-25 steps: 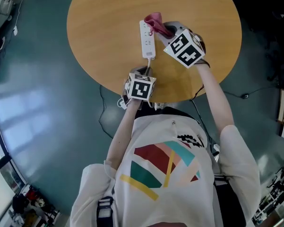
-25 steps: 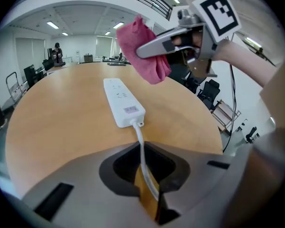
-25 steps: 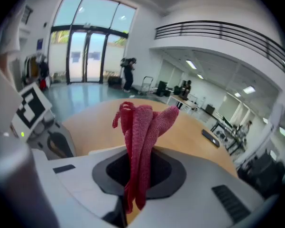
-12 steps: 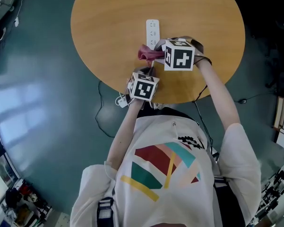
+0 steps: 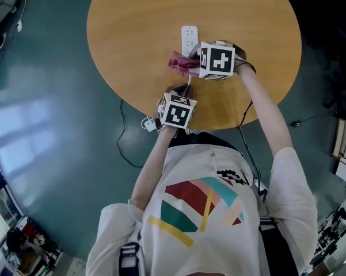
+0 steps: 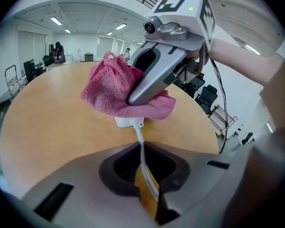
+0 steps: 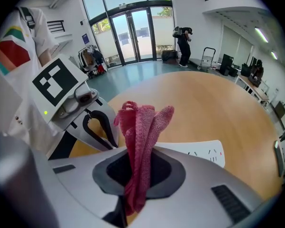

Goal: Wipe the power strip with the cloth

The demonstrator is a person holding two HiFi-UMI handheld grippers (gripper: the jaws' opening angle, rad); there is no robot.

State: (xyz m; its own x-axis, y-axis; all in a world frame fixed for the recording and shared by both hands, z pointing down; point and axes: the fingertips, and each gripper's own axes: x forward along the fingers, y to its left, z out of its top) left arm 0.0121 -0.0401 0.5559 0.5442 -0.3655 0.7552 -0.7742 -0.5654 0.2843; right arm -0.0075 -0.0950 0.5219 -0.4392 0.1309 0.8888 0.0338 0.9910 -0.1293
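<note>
A white power strip [image 5: 189, 38] lies on the round wooden table [image 5: 132, 27]. A pink cloth [image 5: 180, 62] covers the strip's near end, where the cord comes out. My right gripper [image 5: 191, 65] is shut on the cloth [image 7: 141, 127] and presses it down onto the strip [image 7: 201, 154]. My left gripper [image 5: 182, 92] sits near the table's front edge, shut on the strip's white cord [image 6: 143, 151]. In the left gripper view the cloth [image 6: 111, 91] hides most of the strip [image 6: 128, 122], with the right gripper [image 6: 154, 77] on top.
The cord's plug end [image 5: 148, 123] hangs off the table's front edge, and a dark cable [image 5: 122, 140] trails on the teal floor. The person's torso fills the lower head view. Office chairs and glass doors stand in the background.
My right gripper has dragged the cloth along the strip from its far end to the cord end, tipping downward. The strip's far half now shows. The left gripper stayed in place.
</note>
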